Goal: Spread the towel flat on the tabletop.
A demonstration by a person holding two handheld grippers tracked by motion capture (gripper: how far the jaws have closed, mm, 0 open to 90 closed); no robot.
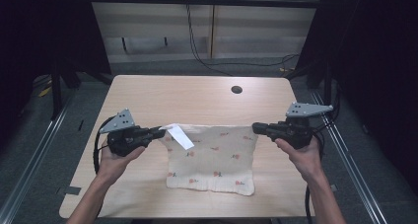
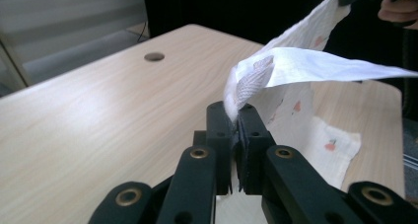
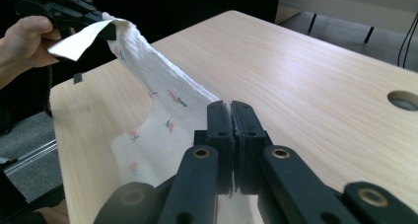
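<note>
1 desk (image 1: 148,93) carries 1 cloth (image 1: 217,160), white with small prints. Its long axis runs left to right between the 2 claws; its far edge is raised and taut, its near part lies on the desk. The left claw (image 1: 160,131) is clamped on the far-left corner, beside 1 white tag (image 1: 180,137). The right claw (image 1: 257,128) is clamped on the far-right corner. Each hand is at its own corner.
</note>
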